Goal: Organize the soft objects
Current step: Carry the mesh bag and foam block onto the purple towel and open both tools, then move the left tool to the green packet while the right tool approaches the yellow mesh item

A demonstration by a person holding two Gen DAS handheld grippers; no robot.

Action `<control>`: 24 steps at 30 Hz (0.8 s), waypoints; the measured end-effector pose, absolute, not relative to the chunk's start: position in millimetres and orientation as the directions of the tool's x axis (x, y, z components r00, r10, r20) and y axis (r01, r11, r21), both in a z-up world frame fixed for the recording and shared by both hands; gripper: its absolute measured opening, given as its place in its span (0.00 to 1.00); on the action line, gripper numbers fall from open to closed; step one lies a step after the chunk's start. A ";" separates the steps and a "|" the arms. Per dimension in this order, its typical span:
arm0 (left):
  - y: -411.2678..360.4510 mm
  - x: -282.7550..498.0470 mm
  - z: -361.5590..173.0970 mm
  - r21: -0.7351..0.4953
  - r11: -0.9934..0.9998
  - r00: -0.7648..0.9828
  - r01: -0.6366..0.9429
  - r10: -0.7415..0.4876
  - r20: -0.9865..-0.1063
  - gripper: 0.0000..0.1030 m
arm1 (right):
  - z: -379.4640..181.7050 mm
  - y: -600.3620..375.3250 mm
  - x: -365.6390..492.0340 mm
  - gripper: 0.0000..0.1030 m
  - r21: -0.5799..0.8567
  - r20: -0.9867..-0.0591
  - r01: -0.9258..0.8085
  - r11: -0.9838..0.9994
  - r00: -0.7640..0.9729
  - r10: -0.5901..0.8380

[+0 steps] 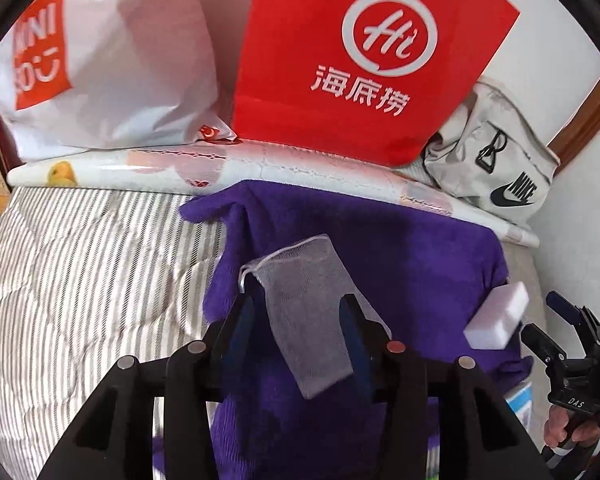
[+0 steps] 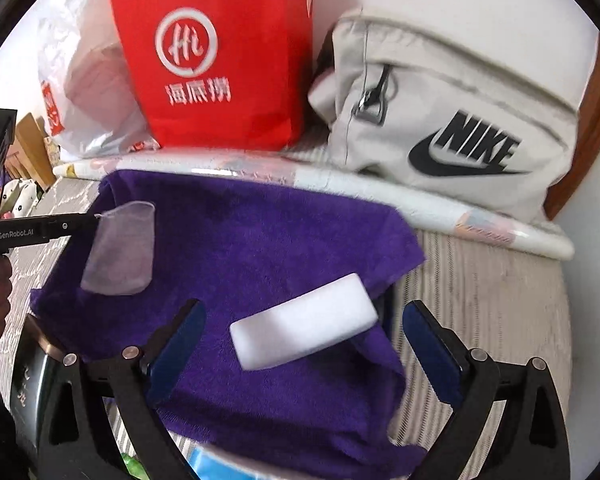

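A purple towel [image 1: 380, 248] lies spread on the striped bed; it also shows in the right wrist view [image 2: 259, 232]. A white mesh pouch [image 1: 308, 316] lies between the open jaws of my left gripper [image 1: 297, 316]; from the right wrist view the pouch [image 2: 119, 252] hangs off that gripper's tip above the towel. A white sponge block [image 2: 304, 322] is between the wide-open jaws of my right gripper [image 2: 300, 324], over the towel, untouched by either finger. In the left wrist view the sponge [image 1: 498, 316] sits at the right gripper's tip.
A red paper bag [image 1: 360, 52], a white Miniso bag [image 1: 99, 60] and a grey Nike bag [image 1: 496, 156] stand at the back along the wall. A rolled printed sheet [image 1: 259, 164] lies before them. The striped mattress [image 1: 79, 264] extends left.
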State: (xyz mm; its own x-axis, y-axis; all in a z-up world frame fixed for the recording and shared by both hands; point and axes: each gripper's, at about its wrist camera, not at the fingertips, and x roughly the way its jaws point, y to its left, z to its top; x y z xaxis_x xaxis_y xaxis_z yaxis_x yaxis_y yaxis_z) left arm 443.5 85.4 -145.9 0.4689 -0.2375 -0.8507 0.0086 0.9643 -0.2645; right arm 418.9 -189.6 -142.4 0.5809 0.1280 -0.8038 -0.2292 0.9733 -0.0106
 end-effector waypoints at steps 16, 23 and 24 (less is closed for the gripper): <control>104.4 307.8 -76.9 -0.215 0.977 0.540 -0.002 -0.180 -0.822 0.68 | -92.7 -208.4 292.9 0.95 0.054 -0.768 -0.242 0.969 0.610 0.195; 118.9 240.6 -77.0 -0.271 0.962 0.546 -0.023 -0.215 -0.810 0.68 | -75.4 -204.2 230.0 0.95 0.025 -0.726 -0.250 0.968 0.661 0.189; 119.6 234.3 -80.6 -0.280 0.960 0.531 -0.026 -0.224 -0.817 0.68 | -72.9 -204.2 222.9 0.95 0.029 -0.722 -0.253 0.967 0.664 0.195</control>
State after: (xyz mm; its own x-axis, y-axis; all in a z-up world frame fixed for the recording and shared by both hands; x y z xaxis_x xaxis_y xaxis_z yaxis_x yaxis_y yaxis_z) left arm 234.3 119.6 -80.6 0.5309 -0.2245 -0.8172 -0.0260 0.9595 -0.2805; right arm 222.9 -204.2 -72.8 0.6641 0.1954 -0.7217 -0.2529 0.9671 0.0291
